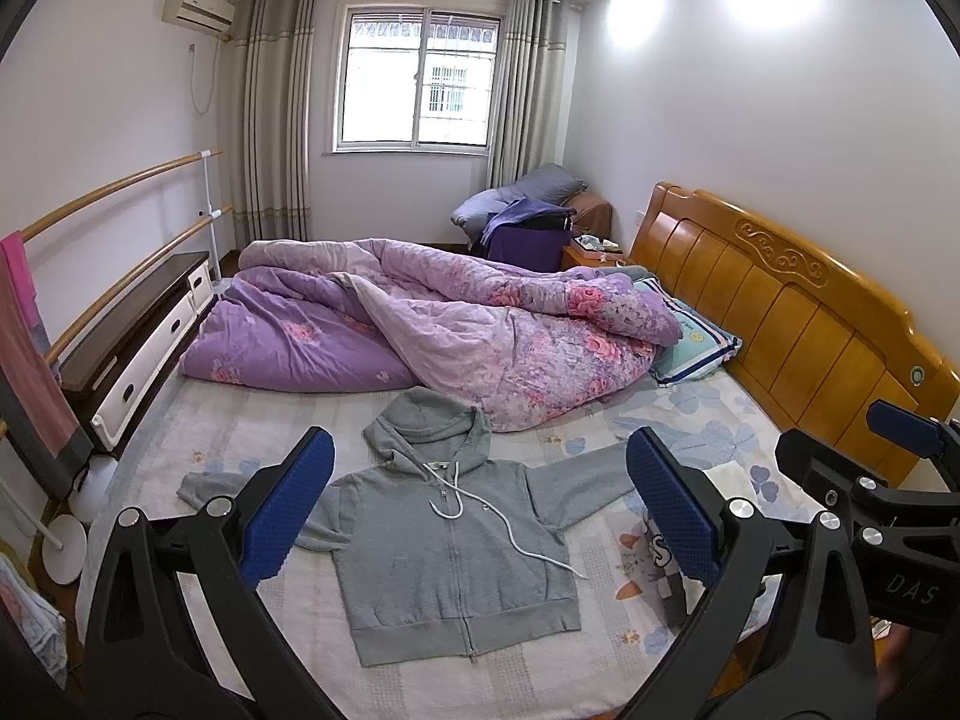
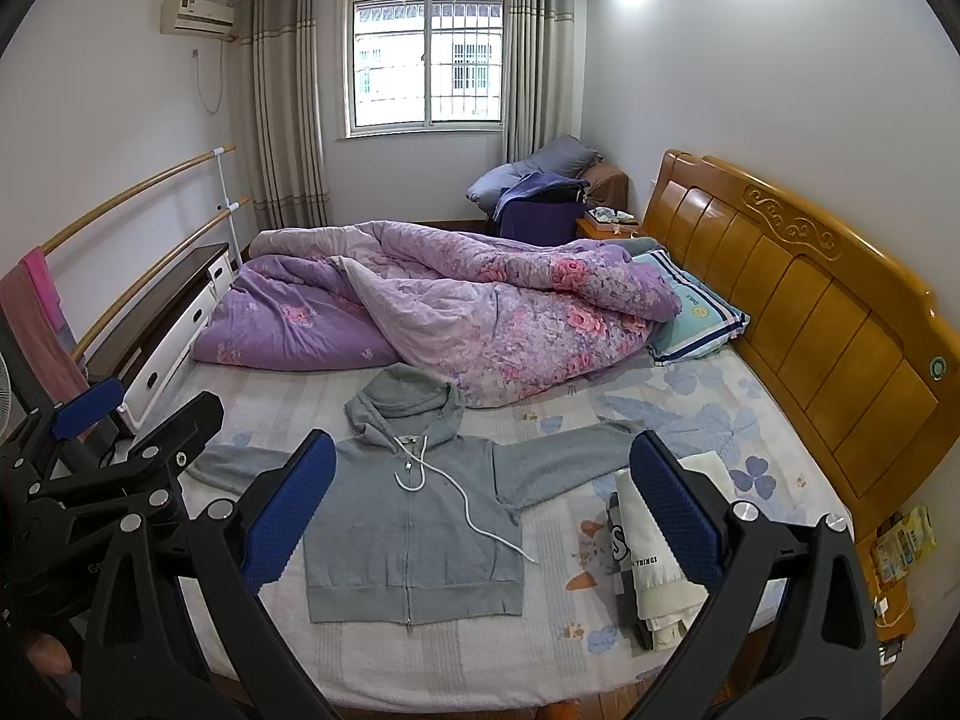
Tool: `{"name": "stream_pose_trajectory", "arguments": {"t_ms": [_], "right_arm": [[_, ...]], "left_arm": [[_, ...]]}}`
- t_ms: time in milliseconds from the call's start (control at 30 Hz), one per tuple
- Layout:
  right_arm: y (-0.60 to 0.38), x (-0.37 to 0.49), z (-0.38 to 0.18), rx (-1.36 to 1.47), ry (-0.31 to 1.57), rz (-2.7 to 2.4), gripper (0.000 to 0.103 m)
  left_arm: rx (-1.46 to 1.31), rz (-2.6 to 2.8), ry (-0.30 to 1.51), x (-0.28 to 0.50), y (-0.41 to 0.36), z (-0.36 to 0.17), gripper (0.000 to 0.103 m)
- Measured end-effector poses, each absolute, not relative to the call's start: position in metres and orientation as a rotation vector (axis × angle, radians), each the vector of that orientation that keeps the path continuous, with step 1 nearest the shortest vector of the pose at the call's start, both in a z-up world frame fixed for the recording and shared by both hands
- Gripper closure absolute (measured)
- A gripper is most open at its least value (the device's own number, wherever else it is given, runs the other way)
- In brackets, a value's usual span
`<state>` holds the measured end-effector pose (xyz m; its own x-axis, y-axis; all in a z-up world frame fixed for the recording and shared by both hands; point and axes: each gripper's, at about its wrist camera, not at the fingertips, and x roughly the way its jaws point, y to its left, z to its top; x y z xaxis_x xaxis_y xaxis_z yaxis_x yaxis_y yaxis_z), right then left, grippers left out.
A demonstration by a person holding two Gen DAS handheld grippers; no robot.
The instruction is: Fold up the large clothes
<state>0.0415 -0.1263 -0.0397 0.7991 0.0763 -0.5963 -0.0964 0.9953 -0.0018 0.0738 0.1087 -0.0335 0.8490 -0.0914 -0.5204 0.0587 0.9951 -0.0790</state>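
A grey zip hoodie (image 1: 450,546) lies flat and face up on the bed sheet (image 1: 540,678), hood toward the quilt, both sleeves spread out, white drawstring trailing to the right. It also shows in the right wrist view (image 2: 414,534). My left gripper (image 1: 480,510) is open and empty, held above the hoodie. My right gripper (image 2: 480,504) is open and empty, held above the hoodie's right side. The right gripper's body (image 1: 870,510) shows at the right of the left wrist view.
A folded pile of clothes (image 2: 648,564) lies on the bed right of the hoodie. A crumpled purple floral quilt (image 1: 432,324) and a pillow (image 1: 690,342) fill the far half. A wooden headboard (image 1: 780,312) is right, a low cabinet (image 1: 138,342) left.
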Motion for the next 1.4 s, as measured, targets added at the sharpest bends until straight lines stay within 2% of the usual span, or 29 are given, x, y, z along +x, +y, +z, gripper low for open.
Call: {"name": "stream_pose_trajectory", "arguments": {"t_ms": [1400], "right_arm": [[-0.132,0.056,-0.05,-0.028,0.663,0.093,0.008]], "left_arm": [[-0.063,-0.08,0.574,0.091,0.125,-0.049,0.005]]}}
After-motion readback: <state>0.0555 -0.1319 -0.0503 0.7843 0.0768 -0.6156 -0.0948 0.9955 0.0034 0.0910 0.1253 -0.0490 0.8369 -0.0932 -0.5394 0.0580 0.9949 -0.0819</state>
